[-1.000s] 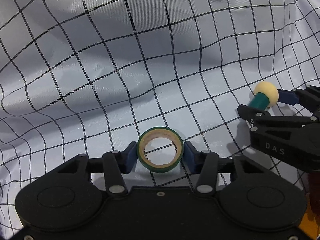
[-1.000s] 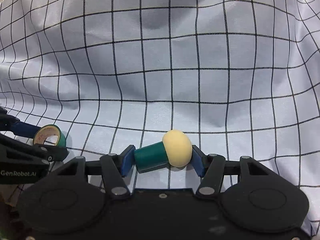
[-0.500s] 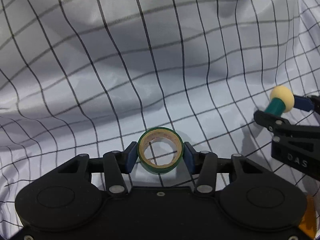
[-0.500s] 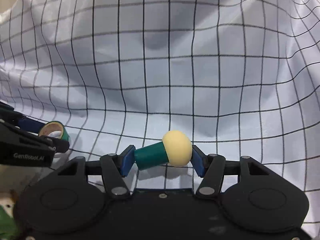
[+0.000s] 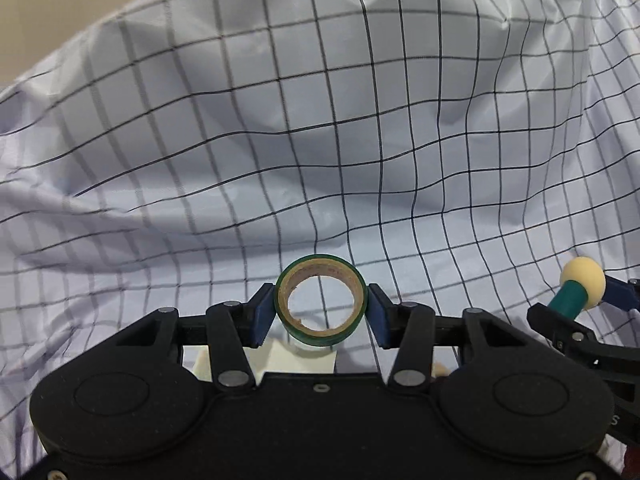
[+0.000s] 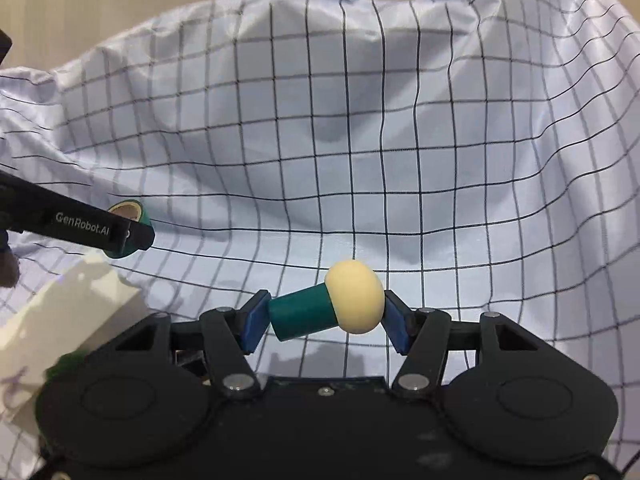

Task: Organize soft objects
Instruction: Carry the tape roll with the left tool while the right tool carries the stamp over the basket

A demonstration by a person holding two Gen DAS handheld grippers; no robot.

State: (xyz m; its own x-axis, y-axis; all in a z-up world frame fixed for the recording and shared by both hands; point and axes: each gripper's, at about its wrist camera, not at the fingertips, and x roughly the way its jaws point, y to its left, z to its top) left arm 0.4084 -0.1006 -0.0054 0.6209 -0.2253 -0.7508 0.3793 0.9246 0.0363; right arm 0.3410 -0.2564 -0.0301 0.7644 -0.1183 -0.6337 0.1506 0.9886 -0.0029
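Observation:
My left gripper [image 5: 320, 312] is shut on a green tape roll [image 5: 320, 300] with a brown core, held with its hole facing the camera above the cloth. The roll also shows at the left of the right wrist view [image 6: 128, 228], partly behind the left gripper's finger. My right gripper [image 6: 324, 316] is shut on a toy mushroom [image 6: 328, 308] with a dark green stem and a cream cap, lying sideways between the pads. The mushroom also shows at the right edge of the left wrist view [image 5: 578, 290].
A wrinkled white cloth with a black grid [image 5: 320, 140] fills both views and rises at the back. A white box [image 6: 60, 320] stands at lower left in the right wrist view, with something green [image 6: 64, 364] at its edge. Its top shows under the tape roll [image 5: 292, 360].
Both grippers have lifted and pulled back with their objects still held. The cloth's far edge and the white box have come into view.

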